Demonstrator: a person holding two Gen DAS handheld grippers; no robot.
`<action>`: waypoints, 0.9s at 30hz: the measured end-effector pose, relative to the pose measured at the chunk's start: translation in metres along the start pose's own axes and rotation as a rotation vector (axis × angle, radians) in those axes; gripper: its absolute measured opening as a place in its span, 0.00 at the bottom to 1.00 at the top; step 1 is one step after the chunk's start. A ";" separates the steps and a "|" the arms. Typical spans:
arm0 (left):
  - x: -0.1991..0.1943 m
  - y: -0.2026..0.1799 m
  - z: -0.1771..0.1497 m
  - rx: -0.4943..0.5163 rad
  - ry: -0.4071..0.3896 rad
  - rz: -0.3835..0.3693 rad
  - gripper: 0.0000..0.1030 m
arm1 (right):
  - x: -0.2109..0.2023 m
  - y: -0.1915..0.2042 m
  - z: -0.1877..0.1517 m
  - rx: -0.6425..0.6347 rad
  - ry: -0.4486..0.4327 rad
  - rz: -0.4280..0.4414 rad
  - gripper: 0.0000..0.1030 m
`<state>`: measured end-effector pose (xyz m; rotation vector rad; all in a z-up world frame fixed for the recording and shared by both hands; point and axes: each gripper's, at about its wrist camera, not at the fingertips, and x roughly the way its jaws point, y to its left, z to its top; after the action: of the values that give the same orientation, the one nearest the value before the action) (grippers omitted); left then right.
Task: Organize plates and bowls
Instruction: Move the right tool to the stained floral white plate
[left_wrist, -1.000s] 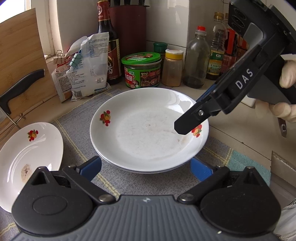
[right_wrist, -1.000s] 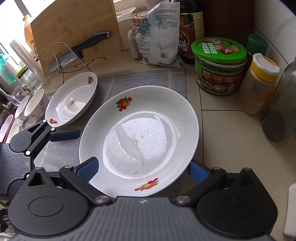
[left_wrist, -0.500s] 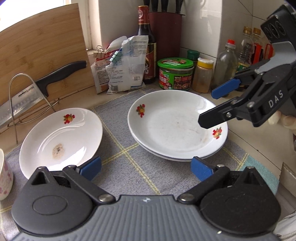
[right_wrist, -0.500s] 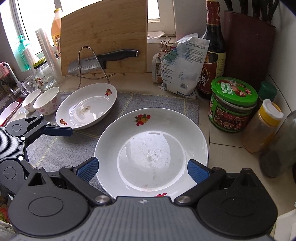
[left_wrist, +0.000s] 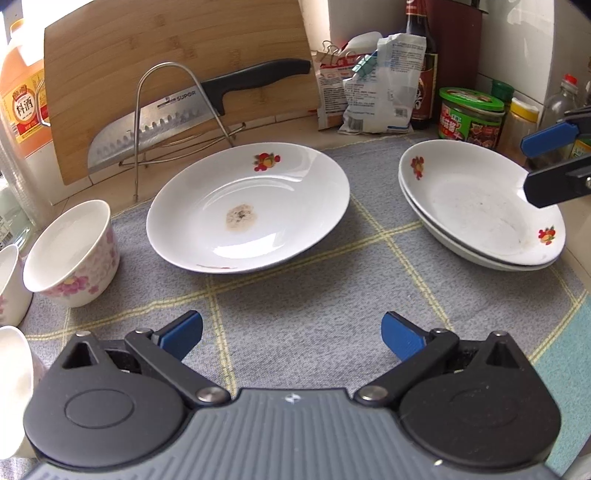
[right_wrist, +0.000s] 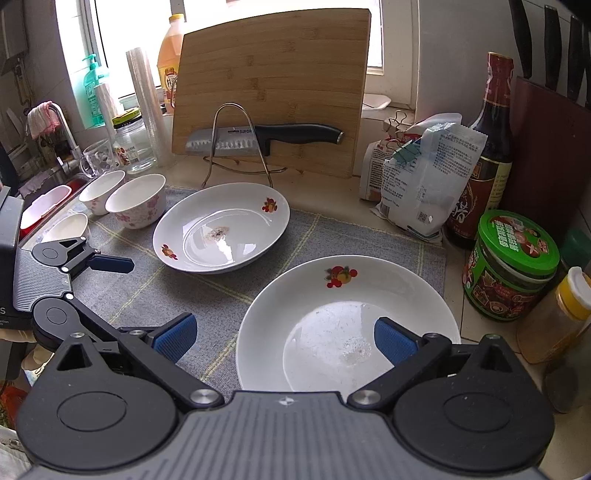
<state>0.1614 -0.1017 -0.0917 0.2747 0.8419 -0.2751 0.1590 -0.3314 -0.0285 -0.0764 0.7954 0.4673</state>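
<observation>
Two white flower-print plates sit stacked at the right of a grey mat; in the right wrist view the stack lies just ahead of the fingers. A single plate with a brown stain rests mid-mat, also seen as the single plate farther back. Pink-flowered bowls stand at the left, the same bowls being near the sink. My left gripper hovers open over bare mat, short of the single plate. My right gripper is open above the stack's near rim, holding nothing.
A bamboo cutting board leans at the back with a knife on a wire rack. Bags, a dark sauce bottle, a green-lidded jar and spice jars crowd the right. A sink lies at the left.
Both grippers have pulled back and up from the stacked plates. The left view swung left, so the single plate is now central and the bowls came into sight.
</observation>
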 end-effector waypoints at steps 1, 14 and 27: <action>0.002 0.002 -0.001 -0.006 0.005 0.008 0.99 | 0.001 0.002 0.000 -0.005 0.002 0.008 1.00; 0.031 0.026 -0.004 -0.108 -0.008 -0.036 1.00 | 0.044 0.023 0.018 -0.026 0.068 0.034 1.00; 0.049 0.038 0.011 -0.087 -0.041 -0.056 1.00 | 0.078 0.023 0.057 -0.068 0.101 0.049 1.00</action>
<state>0.2133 -0.0762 -0.1177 0.1644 0.8198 -0.2947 0.2344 -0.2677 -0.0402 -0.1444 0.8822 0.5401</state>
